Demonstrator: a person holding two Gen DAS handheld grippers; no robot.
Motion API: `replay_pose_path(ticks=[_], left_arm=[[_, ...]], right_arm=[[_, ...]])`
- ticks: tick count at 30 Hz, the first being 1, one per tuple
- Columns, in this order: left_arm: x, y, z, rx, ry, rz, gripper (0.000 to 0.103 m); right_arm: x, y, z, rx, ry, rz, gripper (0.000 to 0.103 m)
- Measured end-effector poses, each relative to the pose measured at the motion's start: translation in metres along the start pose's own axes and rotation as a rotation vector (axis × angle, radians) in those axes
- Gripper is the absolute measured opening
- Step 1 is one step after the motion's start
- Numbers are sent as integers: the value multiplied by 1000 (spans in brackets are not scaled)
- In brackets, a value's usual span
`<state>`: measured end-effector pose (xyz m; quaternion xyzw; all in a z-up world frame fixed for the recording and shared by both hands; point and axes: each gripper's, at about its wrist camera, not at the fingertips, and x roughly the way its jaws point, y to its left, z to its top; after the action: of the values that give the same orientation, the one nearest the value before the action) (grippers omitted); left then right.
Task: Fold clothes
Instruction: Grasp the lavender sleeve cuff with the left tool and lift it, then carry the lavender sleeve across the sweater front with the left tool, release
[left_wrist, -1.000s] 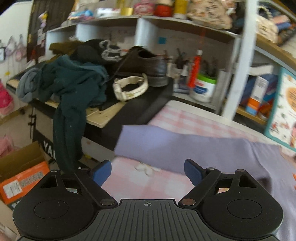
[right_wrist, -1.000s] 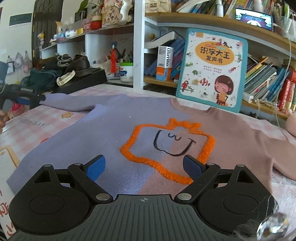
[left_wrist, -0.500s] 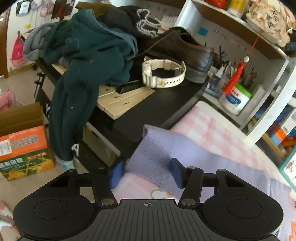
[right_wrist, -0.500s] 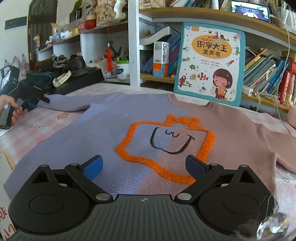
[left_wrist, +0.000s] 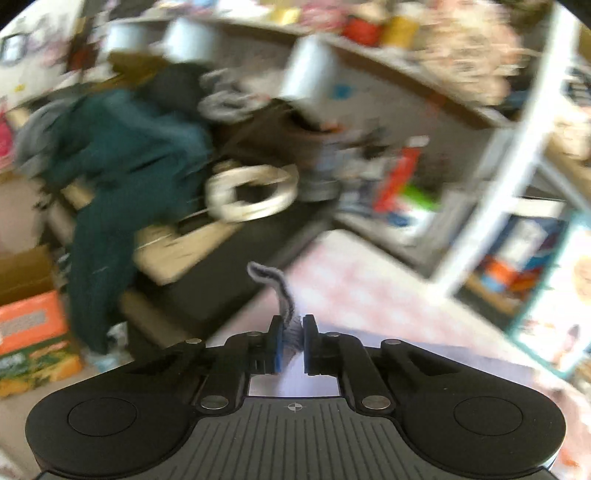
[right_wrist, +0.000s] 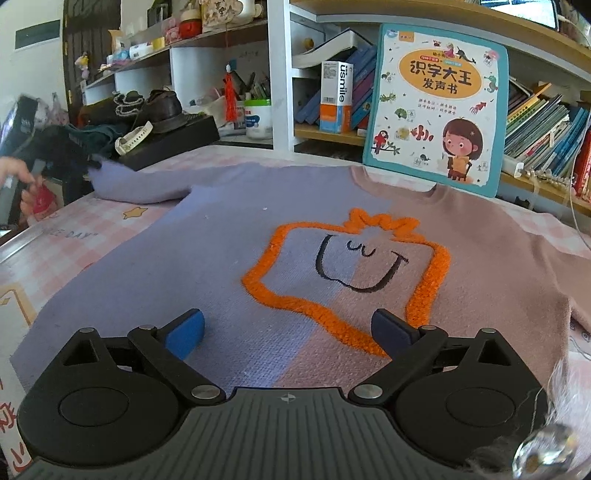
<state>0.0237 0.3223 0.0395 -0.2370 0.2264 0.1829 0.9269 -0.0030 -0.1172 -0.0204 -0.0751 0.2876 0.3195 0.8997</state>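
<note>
Left wrist view, heavily blurred. Left gripper: jaws pinched nearly together on the sleeve, a strip of lilac knit standing up from between the pads and curling over at the top. Pink checked tablecloth beyond the sleeve. Up and left of the sleeve, a black bench carries a dark green garment draped over its edge, a white watch and a brown shoe. Orange box on the floor, left of the bench.

Right wrist view, sharp. Right gripper: jaws spread wide, nothing between the pads; it hovers over the hem of the sweater. Sweater lies flat, face up on the tablecloth, lilac left half, dusty pink right half, orange outline with a smiling face at the middle. Its left sleeve runs out to the table's far left edge, where the left gripper and a hand meet the cuff. A picture book stands propped behind the collar, against the shelves.
</note>
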Motion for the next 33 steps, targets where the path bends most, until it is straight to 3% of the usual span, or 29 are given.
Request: replay_pose_path(ticks=[7, 11, 16, 20, 24, 26, 29, 33], left_arm=[[-25, -124, 4, 163, -36, -323, 8], [-20, -197, 0, 208, -7, -505, 8], [-5, -271, -27, 262, 74, -634, 1], [8, -307, -54, 312, 147, -698, 0], [7, -329, -71, 443, 168, -706, 2], [8, -338, -82, 560, 174, -648, 9], [19, -335, -106, 729, 217, -521, 10], [38, -313, -139, 860, 302, -376, 16]], right_arm=[[-1, 1, 0, -4, -8, -11, 98], [-4, -3, 0, 19, -26, -19, 98], [-9, -9, -1, 51, -54, -29, 99], [-11, -11, 0, 66, -65, -25, 99], [-12, -14, -1, 78, -69, -7, 99], [-12, -15, -1, 86, -73, 0, 99], [-13, -18, -1, 105, -81, 14, 99], [-15, -25, -2, 148, -92, 39, 100]])
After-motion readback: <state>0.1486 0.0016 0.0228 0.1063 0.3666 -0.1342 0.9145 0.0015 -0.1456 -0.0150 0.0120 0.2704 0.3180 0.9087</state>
